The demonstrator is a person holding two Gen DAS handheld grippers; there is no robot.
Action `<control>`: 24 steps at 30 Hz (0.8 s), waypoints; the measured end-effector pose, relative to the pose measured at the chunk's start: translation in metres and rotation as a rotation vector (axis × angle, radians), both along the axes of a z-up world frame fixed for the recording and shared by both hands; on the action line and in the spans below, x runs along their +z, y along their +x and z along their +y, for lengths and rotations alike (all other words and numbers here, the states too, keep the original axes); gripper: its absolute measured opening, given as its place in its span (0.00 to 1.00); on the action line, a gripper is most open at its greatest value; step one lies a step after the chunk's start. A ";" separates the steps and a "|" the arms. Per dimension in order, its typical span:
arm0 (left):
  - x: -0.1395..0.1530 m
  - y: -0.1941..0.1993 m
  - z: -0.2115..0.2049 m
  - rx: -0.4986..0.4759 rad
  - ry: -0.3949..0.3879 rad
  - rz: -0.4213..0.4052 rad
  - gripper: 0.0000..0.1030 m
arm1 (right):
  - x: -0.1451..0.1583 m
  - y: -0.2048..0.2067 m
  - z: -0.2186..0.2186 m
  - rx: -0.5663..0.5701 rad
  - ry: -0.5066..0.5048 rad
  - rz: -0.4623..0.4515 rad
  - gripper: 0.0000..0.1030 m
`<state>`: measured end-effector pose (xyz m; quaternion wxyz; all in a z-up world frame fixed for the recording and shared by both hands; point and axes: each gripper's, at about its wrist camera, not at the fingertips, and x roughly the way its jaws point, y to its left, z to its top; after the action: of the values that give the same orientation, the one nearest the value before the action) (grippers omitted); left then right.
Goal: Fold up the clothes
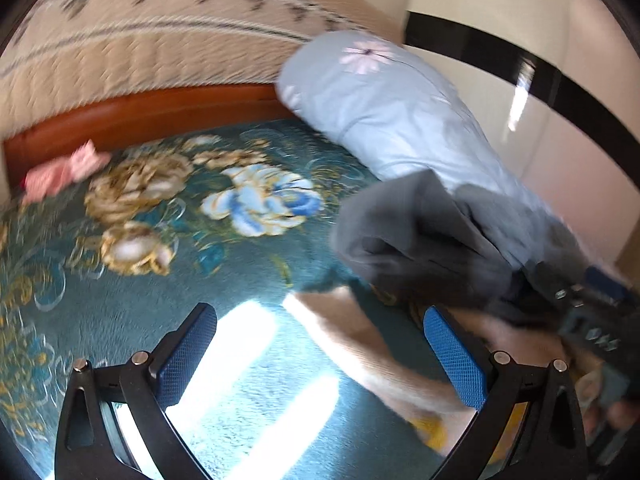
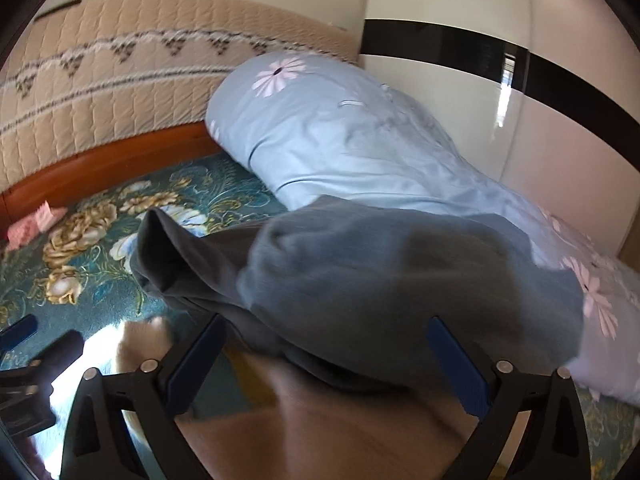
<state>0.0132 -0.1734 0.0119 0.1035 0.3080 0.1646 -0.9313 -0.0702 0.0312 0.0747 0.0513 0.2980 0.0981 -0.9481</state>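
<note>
Right, my left gripper (image 1: 320, 354) has its jaws spread wide over the green floral bedspread (image 1: 120, 272), nothing between them — a tan cloth (image 1: 360, 344) lies just below. On my right, the gripper (image 2: 328, 364) also stands wide open, and the grey garment (image 2: 360, 280) is bunched up, draped across its fingers — I can't tell if a pad pinches it. Behind sits a long blue pillow (image 2: 340, 148).

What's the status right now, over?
Left hand-held gripper open, empty. Right hand-held gripper open, grey garment bunched over it. Tan garment lies beneath. Blue floral pillow close behind.
</note>
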 end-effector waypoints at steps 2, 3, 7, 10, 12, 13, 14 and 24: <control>-0.002 0.000 -0.003 0.001 0.027 -0.005 1.00 | -0.008 -0.014 -0.013 -0.037 0.057 -0.019 0.89; -0.002 0.000 -0.004 -0.003 0.033 -0.007 1.00 | -0.012 -0.021 -0.019 -0.061 0.089 -0.030 0.77; -0.001 -0.001 -0.004 -0.022 0.029 0.002 1.00 | -0.005 -0.029 -0.008 -0.194 0.063 -0.018 0.15; 0.000 0.001 -0.007 -0.025 0.038 0.017 1.00 | 0.016 -0.017 0.008 -0.255 0.046 0.027 0.13; 0.000 0.001 -0.008 -0.026 0.053 0.019 1.00 | 0.036 -0.003 0.016 -0.288 0.101 0.067 0.12; 0.000 0.001 -0.008 -0.028 0.061 0.019 1.00 | 0.048 0.005 0.022 -0.305 0.115 0.086 0.12; 0.002 0.001 -0.006 -0.038 0.069 0.025 1.00 | 0.061 0.013 0.029 -0.324 0.121 0.103 0.12; 0.032 0.034 0.051 -0.340 0.146 0.106 1.00 | 0.187 0.152 0.094 -0.462 0.091 0.233 0.11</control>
<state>0.0469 -0.1223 0.0437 -0.0870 0.2885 0.1824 -0.9359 0.0818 0.1250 0.2616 -0.1915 0.2032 0.0754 -0.9573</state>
